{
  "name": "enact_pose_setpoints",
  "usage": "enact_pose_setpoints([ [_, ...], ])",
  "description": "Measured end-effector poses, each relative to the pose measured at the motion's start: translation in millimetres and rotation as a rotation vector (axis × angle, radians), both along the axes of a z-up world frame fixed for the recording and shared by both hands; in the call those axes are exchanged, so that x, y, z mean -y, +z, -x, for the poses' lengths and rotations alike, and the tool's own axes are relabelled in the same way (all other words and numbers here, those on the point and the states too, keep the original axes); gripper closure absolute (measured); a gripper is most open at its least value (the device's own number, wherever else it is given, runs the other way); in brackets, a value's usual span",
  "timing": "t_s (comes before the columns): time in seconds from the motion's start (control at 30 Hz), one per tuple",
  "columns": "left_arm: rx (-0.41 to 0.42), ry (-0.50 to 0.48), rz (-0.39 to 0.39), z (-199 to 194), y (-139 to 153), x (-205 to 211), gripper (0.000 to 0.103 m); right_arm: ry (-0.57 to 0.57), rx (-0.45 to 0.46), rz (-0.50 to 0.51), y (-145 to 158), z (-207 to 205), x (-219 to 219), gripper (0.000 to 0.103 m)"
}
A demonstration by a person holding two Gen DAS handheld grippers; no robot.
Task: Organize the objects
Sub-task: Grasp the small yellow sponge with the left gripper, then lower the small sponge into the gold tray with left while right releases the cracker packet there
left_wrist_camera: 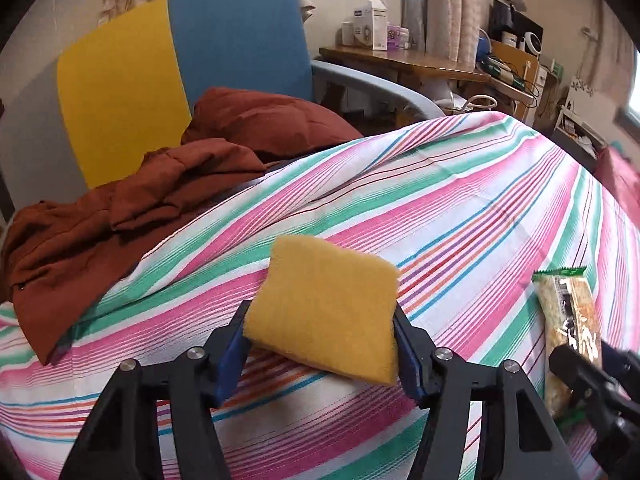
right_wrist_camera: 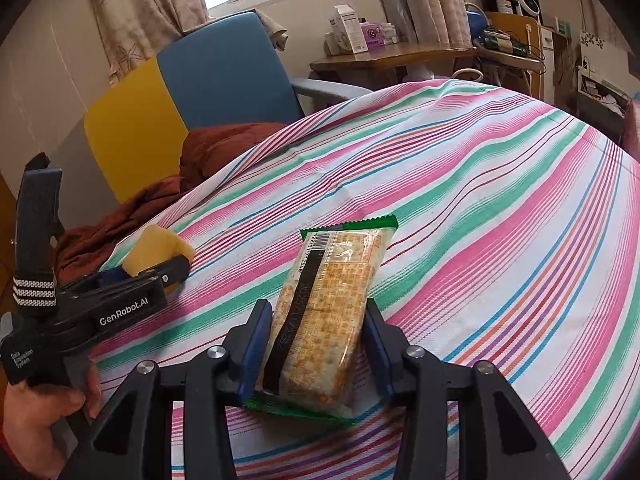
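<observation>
My left gripper [left_wrist_camera: 320,344] is shut on a yellow sponge [left_wrist_camera: 324,304] and holds it a little above the striped cloth [left_wrist_camera: 460,208]. The sponge also shows in the right wrist view [right_wrist_camera: 154,254], in the left gripper [right_wrist_camera: 160,268]. My right gripper [right_wrist_camera: 318,344] is shut on a cracker packet [right_wrist_camera: 324,308] with green ends; whether the packet touches the striped cloth [right_wrist_camera: 480,200] I cannot tell. The packet also shows at the right edge of the left wrist view [left_wrist_camera: 568,320], held by the right gripper [left_wrist_camera: 576,364].
A rust-brown garment [left_wrist_camera: 160,184] lies on a yellow and blue armchair [left_wrist_camera: 180,64] beyond the cloth's left edge. A wooden desk [left_wrist_camera: 400,60] with boxes stands behind. Shelves and cables are at the far right [right_wrist_camera: 520,48].
</observation>
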State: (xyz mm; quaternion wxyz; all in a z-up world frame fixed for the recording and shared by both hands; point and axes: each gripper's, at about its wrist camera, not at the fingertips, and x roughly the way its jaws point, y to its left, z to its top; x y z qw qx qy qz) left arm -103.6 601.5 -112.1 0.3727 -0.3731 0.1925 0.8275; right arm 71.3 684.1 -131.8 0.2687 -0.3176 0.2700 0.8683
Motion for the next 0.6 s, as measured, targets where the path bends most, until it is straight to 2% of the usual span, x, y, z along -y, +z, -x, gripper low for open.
enact_pose_setpoints([
  [0.13, 0.024, 0.013, -0.045, 3.4, -0.2, 11.4, 0.042, 0.000, 0.015, -0.021, 0.9, 1.3, 2.7, 0.058],
  [0.3, -0.007, 0.069, -0.082, -1.7, 5.0, 38.0, 0.043, 0.000, 0.037, -0.049, 1.9, 4.2, 5.9, 0.058],
  [0.43, -0.034, 0.072, -0.093, -11.7, 8.9, 56.0, 0.043, 0.001, 0.051, -0.068, 3.2, 5.3, 8.1, 0.058],
  [0.6, -0.027, 0.053, -0.093, -26.0, 9.3, 73.6, 0.043, 0.002, 0.072, -0.098, 5.2, 7.1, 12.6, 0.058],
])
